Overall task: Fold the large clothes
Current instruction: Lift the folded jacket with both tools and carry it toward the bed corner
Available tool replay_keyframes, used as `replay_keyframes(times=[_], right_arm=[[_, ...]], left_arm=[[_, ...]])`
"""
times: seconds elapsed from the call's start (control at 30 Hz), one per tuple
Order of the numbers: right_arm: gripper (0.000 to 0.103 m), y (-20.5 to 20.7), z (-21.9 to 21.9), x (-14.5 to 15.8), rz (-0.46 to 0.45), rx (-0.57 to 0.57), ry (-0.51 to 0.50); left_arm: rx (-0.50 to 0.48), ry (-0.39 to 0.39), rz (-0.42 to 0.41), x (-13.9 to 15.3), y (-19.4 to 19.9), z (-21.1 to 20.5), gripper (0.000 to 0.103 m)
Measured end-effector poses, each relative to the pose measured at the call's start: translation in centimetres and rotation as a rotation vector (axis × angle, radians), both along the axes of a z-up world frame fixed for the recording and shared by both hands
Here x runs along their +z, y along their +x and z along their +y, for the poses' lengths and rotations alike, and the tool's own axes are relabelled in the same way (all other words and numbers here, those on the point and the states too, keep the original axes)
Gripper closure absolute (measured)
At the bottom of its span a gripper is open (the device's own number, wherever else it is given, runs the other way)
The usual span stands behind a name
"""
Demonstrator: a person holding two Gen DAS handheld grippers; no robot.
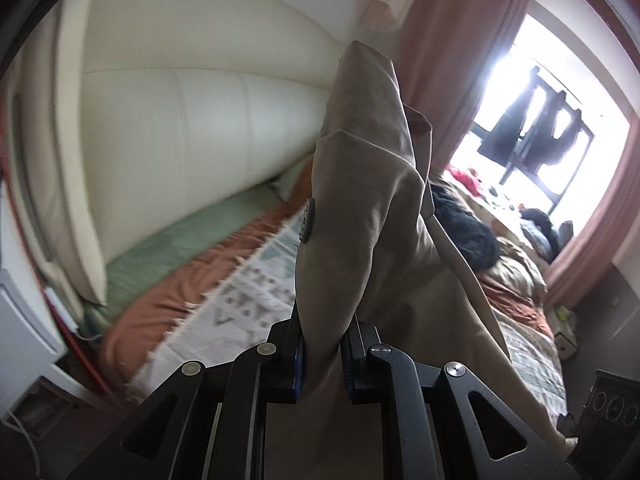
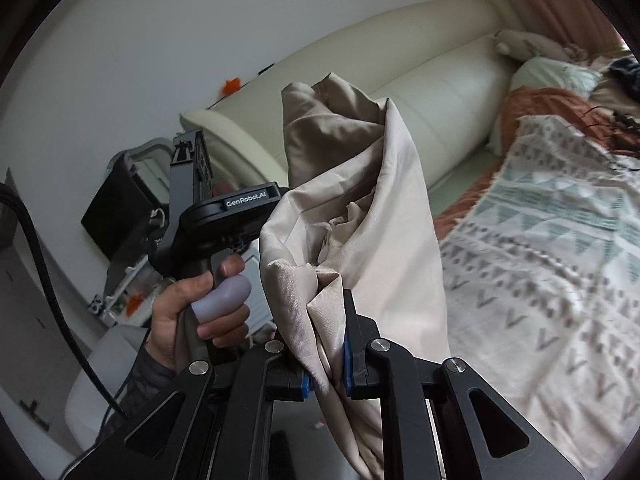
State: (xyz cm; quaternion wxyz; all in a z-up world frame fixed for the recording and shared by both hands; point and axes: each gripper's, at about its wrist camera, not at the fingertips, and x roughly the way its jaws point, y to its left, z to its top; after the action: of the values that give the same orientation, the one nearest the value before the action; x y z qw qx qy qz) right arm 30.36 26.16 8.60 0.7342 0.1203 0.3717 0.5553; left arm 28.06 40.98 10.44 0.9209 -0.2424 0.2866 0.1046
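Note:
A large beige garment [image 1: 372, 208] with a dark button on its edge stands up bunched between my left gripper [image 1: 322, 354], whose blue pads are shut on the fabric. In the right wrist view the same beige garment [image 2: 360, 208] shows its paler lining, and my right gripper [image 2: 326, 364] is shut on a gathered fold of it. The cloth hangs down past both sets of fingers, lifted off the bed. The left gripper's black body [image 2: 224, 216] appears to the left of the cloth, held by a person's hand [image 2: 200, 304].
A bed with a patterned white and teal blanket [image 2: 552, 248] over a rust sheet [image 1: 176, 280] lies below. A cream padded headboard [image 1: 208, 140] runs behind it. Piled clothes [image 1: 472, 232] lie near the bright window [image 1: 560, 112] with pink curtains. A white cabinet [image 1: 20, 320] stands left.

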Motion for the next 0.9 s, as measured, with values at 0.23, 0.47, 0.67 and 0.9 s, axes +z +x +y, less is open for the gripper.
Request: replay_keyframes(times=[0.23, 0.47, 0.67, 0.9], right_arm=[[0.09, -1.1, 6.2, -1.8, 0.04, 0.109, 0.018], [0.09, 0.1, 9.9, -5.2, 0.08, 0.18, 0.025], [0.09, 3.9, 11.4, -9.4, 0.13, 0.175, -0.023], [0.09, 9.8, 9.2, -12.5, 0.198, 0.092, -0.004]], left_arm=[[0.091, 0.024, 0.028, -1.8, -1.6, 4.6, 0.089], [0.128, 0.027, 0.047, -5.1, 0.2, 7.5, 0.09], [0.145, 0.007, 0.102, -8.6, 4.5, 9.2, 0.09], [0.15, 0.012, 0.154, -10.1, 9.4, 9.6, 0.091]])
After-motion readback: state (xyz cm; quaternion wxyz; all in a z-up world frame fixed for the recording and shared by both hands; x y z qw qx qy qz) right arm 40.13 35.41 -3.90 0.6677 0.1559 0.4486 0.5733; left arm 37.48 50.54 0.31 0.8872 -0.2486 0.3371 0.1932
